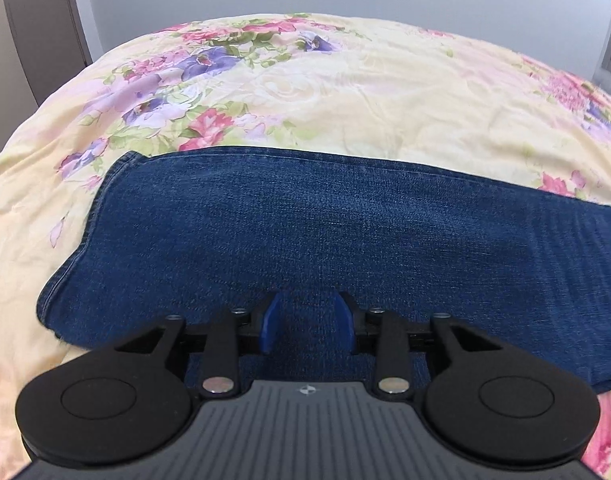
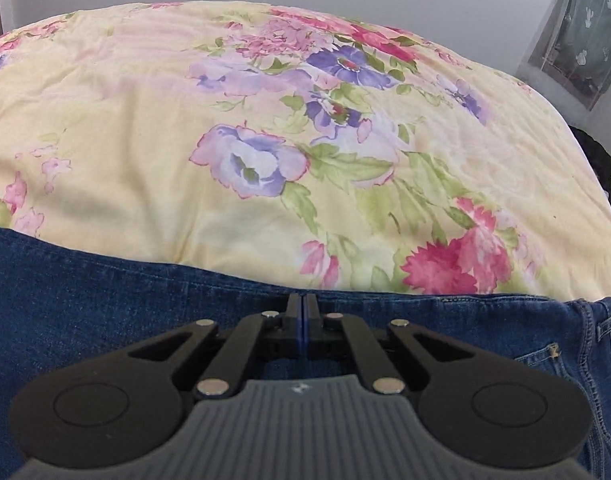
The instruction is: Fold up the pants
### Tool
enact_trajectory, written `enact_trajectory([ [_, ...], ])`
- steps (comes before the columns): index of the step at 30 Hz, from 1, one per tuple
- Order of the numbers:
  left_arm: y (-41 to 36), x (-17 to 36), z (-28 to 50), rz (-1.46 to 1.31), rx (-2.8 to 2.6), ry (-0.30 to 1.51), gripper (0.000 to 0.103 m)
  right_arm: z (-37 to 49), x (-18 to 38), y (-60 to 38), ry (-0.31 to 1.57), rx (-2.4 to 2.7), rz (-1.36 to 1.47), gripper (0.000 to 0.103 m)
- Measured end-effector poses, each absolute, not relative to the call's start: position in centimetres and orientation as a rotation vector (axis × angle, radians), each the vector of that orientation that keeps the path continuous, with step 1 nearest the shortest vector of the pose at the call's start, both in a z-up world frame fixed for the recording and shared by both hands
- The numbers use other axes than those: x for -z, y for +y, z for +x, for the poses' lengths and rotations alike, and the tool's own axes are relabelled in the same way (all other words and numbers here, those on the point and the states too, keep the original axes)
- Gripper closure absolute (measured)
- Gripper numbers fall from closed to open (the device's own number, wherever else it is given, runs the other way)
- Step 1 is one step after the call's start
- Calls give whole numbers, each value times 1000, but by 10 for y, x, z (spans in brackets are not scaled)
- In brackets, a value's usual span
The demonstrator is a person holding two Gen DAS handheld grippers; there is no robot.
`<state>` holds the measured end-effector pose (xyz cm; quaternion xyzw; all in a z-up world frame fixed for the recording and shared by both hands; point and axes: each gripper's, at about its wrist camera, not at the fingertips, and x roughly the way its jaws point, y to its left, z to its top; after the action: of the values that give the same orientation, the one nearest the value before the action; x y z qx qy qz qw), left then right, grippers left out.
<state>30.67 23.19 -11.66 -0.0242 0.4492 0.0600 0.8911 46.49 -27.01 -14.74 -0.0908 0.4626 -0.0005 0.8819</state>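
Blue denim pants (image 1: 325, 220): lying flat across the lower half of both frames on a floral bedspread (image 1: 345, 92) (pale yellow, pink and purple blooms). Left gripper (image 1: 305, 322): hovering over the leg, blue pads parted, gripping nothing. Right gripper (image 2: 303, 320): pads pressing together over denim; whether cloth is pinched cannot be told.

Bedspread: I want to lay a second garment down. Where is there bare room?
The floral bedspread beyond the jeans' far edge lies bare to the wall, as does the strip past the leg hem. The near side is crowded: jeans under the left tool and right tool.
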Motion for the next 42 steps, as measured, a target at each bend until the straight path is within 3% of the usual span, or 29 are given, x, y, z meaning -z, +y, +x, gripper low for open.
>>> enact_trajectory([
  [11, 262, 74, 242, -163, -145, 910, 58, 354, 114, -213, 966, -267, -137, 100],
  [18, 270, 57, 205, -195, -171, 900, 58, 291, 146, -193, 992, -319, -186, 100],
  [21, 272, 56, 193, -248, -162, 895, 58, 284, 152, -199, 975, -298, -143, 101],
  [25, 275, 57, 179, -347, -146, 862, 50, 273, 141, -195, 973, -288, -146, 97],
  [42, 377, 107, 176, -904, -283, 632, 50, 292, 114, -142, 858, -380, -142, 97],
])
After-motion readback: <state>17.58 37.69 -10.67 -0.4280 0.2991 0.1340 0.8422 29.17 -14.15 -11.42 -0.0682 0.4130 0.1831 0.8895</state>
